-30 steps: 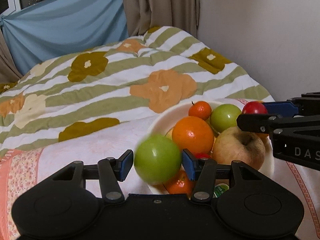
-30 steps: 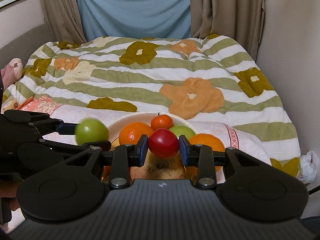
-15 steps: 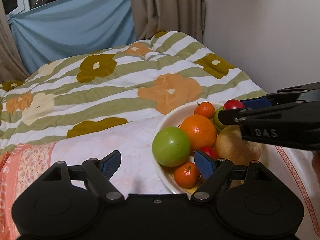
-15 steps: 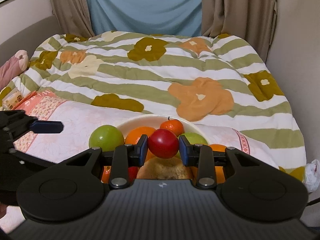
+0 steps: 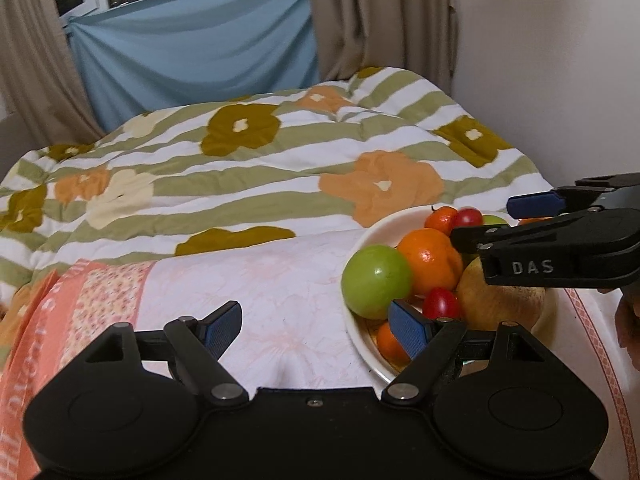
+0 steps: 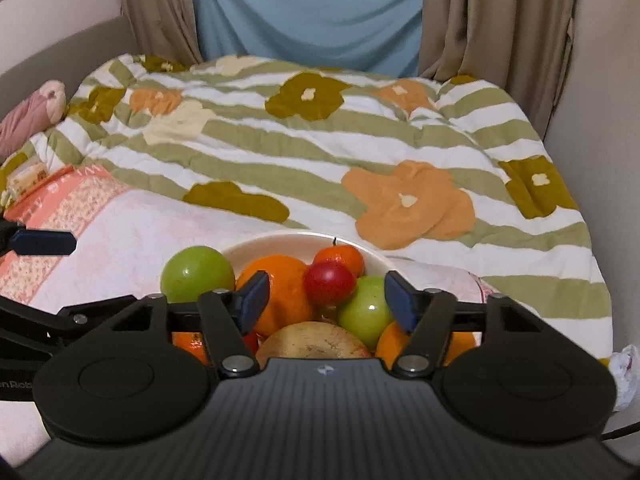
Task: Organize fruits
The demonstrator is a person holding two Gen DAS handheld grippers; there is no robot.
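Observation:
A white bowl (image 6: 296,240) heaped with fruit sits on a pink cloth on the bed. My right gripper (image 6: 326,300) hangs just over the pile and its jaws are opening. A small red tomato (image 6: 330,283) lies between them on top of an orange (image 6: 280,292) and a green apple (image 6: 366,314), and neither pad touches it. My left gripper (image 5: 316,328) is open and holds nothing, to the left of the bowl (image 5: 362,346). Another green apple (image 5: 376,282) rests at the bowl's left edge, just past the left gripper's right finger. A brownish pear (image 6: 312,340) sits at the front of the pile.
A green-striped floral quilt (image 6: 320,152) covers the bed beyond the bowl. The pink cloth (image 5: 260,288) spreads to the left. A wall (image 5: 540,60) stands close on the right, with curtains behind. A pink soft toy (image 6: 32,116) lies far left. A hand (image 5: 630,320) shows at the right edge.
My left gripper opened, let go of the green apple at the bowl's left edge and drew back. My right gripper opened off the red tomato, which now lies on the pile.

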